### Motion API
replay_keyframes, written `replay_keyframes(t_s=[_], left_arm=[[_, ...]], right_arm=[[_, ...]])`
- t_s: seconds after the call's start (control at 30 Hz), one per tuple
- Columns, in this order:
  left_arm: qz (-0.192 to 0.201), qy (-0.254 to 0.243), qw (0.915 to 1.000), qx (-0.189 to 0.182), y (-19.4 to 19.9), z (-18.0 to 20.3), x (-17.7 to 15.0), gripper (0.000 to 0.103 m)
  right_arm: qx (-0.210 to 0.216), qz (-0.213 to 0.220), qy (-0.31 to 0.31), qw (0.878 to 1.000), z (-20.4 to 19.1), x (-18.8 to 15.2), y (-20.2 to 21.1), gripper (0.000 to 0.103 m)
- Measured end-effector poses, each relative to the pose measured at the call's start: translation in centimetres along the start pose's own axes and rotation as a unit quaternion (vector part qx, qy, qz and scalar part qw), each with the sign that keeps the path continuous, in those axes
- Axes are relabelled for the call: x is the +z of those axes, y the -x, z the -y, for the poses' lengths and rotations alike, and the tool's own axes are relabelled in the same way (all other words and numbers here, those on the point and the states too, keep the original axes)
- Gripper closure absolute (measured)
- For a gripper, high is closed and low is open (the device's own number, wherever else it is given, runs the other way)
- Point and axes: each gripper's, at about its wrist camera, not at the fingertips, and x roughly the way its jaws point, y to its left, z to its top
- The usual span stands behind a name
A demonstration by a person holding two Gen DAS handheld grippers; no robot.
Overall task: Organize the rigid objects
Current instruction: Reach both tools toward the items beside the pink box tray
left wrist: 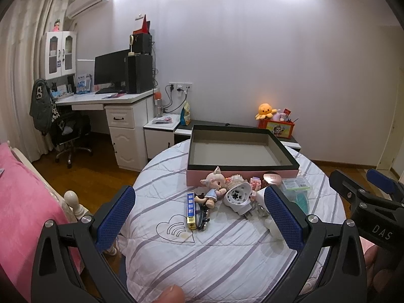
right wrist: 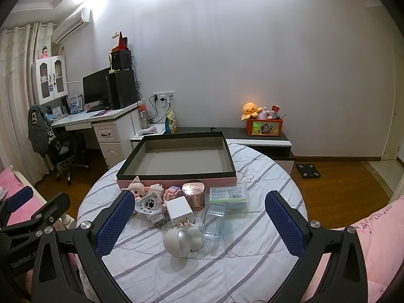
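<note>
Both claws gaped wide, empty: left claw, right claw. Clutter sat at 12 o'clock on the quilted tabletop, w/ the open box just beyond. Charger lay nearer the right claw, prongs toward it.

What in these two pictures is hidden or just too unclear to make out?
- Pile of small things, left wrist view: its right part sits behind the left tool's blue pad.
- Doll, right wrist view: the body is covered by the right tool's pad.
- Green-labelled packet, right wrist view: the print is too small to read.
- Box, both views: its near inner floor lies behind its front wall.
</note>
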Motion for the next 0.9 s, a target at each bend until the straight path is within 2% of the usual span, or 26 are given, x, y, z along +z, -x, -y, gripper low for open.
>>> replay_keyframes(t_s=[0.27,0.9], left_arm=[[0.001,-0.002,1.0000,0.000,-0.1,0.2,0.1,0.000],[-0.018,-0.001,0.9998,-0.004,-1.9,0.2,-1.0,0.000]], right_arm=[[-0.001,0.004,0.001,1.000,-0.1,0.0,0.0,0.000],[-0.003,-0.020,-0.001,1.000,0.5,-0.4,-1.4,0.000]])
